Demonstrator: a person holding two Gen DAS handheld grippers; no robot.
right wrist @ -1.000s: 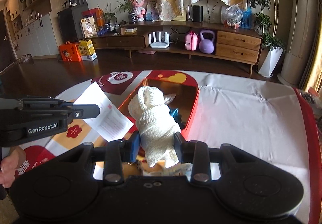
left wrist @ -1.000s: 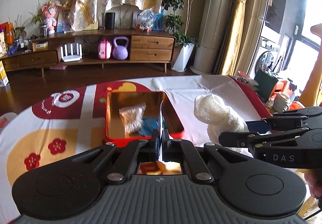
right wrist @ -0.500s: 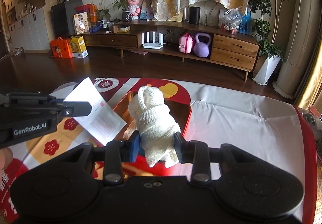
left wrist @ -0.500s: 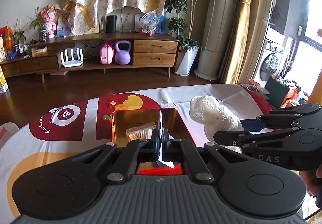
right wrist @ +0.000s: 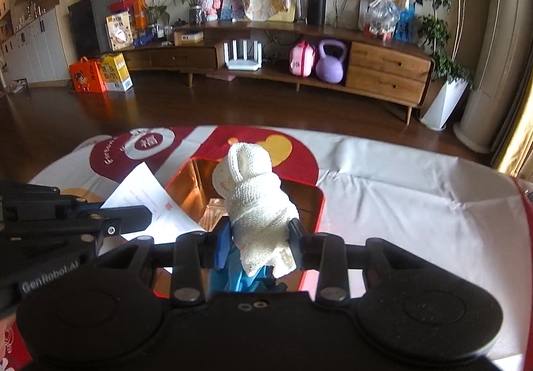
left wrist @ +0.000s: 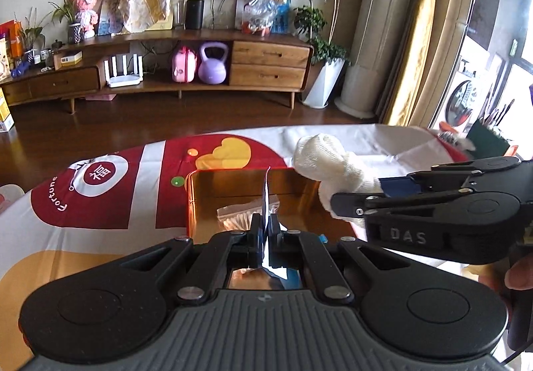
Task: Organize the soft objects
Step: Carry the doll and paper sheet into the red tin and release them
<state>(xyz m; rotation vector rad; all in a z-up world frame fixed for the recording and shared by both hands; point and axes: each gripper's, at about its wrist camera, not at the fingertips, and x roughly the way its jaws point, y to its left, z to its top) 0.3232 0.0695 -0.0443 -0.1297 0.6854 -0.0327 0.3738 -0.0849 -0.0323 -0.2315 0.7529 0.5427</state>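
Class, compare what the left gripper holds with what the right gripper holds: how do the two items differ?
The left gripper pinches a thin, flat white paper sheet; the right gripper clamps a bulky cream gauze roll. The sheet is smooth, the roll knitted and wrapped. Both are pale and held above the red tin.

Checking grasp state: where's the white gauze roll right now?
Clamped in the right tongs, the white gauze roll hangs above the open red tin; in the left wrist view it sits right of the left tongs.
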